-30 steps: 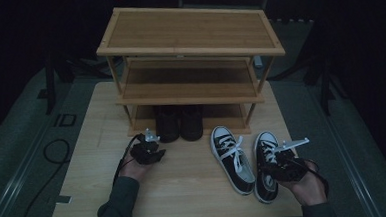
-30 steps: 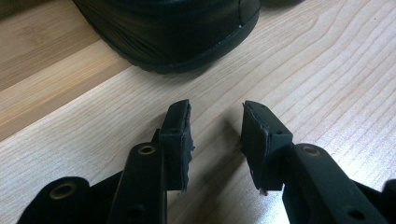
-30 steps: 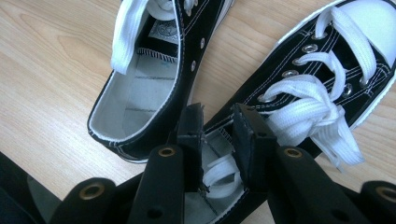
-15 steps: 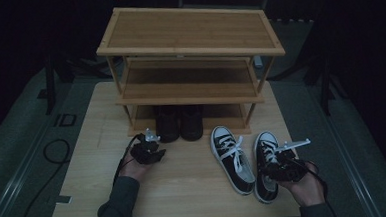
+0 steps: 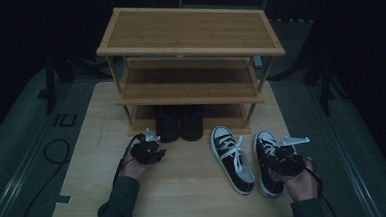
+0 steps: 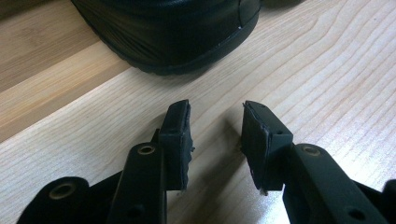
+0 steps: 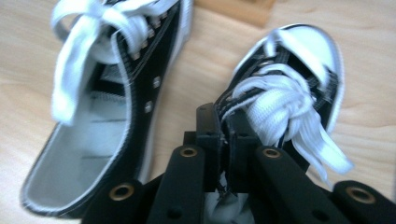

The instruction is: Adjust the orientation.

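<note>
Right gripper (image 7: pixel 223 126) just closed — jaws pinching collar of right sneaker (image 5: pixel 268 160) near table's (image 5: pixel 195 188) front right corner. Confirm bite before lifting, keep sole level, aim for rack (image 5: pixel 190 53). Left gripper (image 6: pixel 215 135) half spread, empty, by black boots (image 5: pixel 179 123).

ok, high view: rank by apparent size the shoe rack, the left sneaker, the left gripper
1. Shoe rack, largest by far.
2. Left sneaker.
3. Left gripper, smallest; it sits nearer the camera than the rack, and still looks much smaller.
</note>
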A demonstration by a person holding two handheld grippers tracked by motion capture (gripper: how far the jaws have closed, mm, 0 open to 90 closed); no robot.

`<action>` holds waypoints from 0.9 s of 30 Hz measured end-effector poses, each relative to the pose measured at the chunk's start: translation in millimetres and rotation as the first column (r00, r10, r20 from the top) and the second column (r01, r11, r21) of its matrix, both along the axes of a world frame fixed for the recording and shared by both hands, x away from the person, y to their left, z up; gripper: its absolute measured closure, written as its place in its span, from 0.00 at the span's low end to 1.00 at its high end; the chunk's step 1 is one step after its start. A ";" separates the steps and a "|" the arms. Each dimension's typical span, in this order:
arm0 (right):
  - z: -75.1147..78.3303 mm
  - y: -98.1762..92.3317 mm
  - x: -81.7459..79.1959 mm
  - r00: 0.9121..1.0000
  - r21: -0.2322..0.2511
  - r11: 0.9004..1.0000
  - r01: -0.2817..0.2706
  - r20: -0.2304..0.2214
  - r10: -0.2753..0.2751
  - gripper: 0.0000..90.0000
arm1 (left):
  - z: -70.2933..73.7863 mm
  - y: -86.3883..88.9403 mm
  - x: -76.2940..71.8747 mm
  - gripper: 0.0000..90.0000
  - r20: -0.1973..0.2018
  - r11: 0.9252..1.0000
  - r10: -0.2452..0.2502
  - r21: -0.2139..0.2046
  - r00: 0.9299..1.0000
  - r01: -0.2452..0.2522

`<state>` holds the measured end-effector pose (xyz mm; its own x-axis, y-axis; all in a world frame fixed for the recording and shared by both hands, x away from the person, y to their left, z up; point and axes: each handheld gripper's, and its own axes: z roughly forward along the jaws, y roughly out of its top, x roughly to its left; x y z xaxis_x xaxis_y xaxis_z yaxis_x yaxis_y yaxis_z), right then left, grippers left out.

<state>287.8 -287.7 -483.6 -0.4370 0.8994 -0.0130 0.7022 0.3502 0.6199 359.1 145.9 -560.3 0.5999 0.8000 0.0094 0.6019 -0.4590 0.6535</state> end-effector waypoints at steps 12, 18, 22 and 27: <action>8.3 -4.1 0.9 0.996 -0.009 1.000 0.024 0.085 -0.023 0.99 | -0.2 -0.5 0.4 0.70 0.001 1.000 0.002 -0.003 1.000 -0.002; 18.9 3.4 3.3 0.992 -0.016 1.000 -0.005 0.123 0.007 0.99 | -0.2 -0.9 0.1 0.70 0.002 1.000 0.006 -0.003 1.000 -0.006; 17.4 11.9 11.0 0.990 -0.029 1.000 -0.011 0.144 0.015 0.99 | -0.2 -0.7 0.3 0.70 0.002 1.000 0.004 -0.003 1.000 -0.004; 15.0 20.0 17.6 0.983 -0.038 0.999 -0.007 0.182 0.014 0.99 | -0.3 -0.7 0.2 0.70 0.002 1.000 0.003 -0.003 1.000 -0.003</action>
<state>305.5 -267.6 -468.6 -0.4339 0.8920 -0.1266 0.5743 0.3822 0.7240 359.4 145.2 -560.6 0.5972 0.8020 0.0081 0.6018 -0.4548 0.6565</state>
